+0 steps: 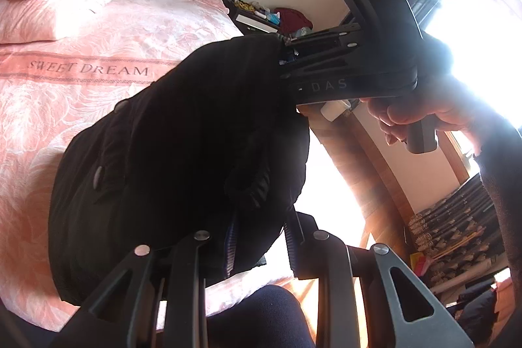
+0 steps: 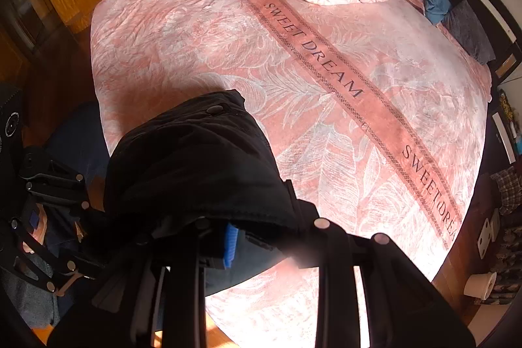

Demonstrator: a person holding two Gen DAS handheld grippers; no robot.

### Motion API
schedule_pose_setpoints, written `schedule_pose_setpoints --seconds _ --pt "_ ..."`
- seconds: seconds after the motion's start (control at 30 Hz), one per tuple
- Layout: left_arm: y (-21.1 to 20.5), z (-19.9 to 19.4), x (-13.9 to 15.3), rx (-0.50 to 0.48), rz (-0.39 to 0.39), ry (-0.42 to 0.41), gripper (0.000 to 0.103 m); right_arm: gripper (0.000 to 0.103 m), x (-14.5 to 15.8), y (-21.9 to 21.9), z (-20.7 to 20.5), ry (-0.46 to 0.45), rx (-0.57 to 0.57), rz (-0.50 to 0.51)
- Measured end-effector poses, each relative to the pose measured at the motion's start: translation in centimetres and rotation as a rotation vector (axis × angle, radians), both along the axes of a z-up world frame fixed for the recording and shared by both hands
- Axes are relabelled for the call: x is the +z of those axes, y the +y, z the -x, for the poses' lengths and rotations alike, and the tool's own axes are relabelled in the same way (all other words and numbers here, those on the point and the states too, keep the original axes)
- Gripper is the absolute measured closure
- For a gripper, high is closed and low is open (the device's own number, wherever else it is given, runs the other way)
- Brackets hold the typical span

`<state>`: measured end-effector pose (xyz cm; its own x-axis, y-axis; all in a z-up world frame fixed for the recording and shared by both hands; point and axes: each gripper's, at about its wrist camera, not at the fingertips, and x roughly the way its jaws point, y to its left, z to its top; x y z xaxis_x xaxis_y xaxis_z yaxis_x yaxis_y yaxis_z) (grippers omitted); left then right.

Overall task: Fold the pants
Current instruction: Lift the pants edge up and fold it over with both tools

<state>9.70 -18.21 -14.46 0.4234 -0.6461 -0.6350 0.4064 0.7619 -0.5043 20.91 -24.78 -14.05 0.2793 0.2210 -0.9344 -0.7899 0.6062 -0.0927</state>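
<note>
both the left gripper (image 1: 261, 247) and the right gripper (image 2: 257, 237) are clamped on the bunched black pants (image 1: 182, 152) above the pink bedspread (image 2: 326, 87), so a thin bite may slip and the fabric would drop crumpled.

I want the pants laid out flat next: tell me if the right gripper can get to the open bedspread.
Probably yes. The right gripper holds the black pants above the bedspread, and nothing lies on the stretch ahead.
</note>
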Motion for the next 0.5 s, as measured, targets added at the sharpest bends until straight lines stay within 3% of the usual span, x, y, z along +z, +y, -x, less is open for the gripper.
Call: schedule_pose_setpoints --seconds 0.5 --pt "-6.2 -2.1 -7.4 -0.101 -0.106 0.137 0.078 0.078 -8.7 -6.8 -1.2 0.079 -0.048 -0.032"
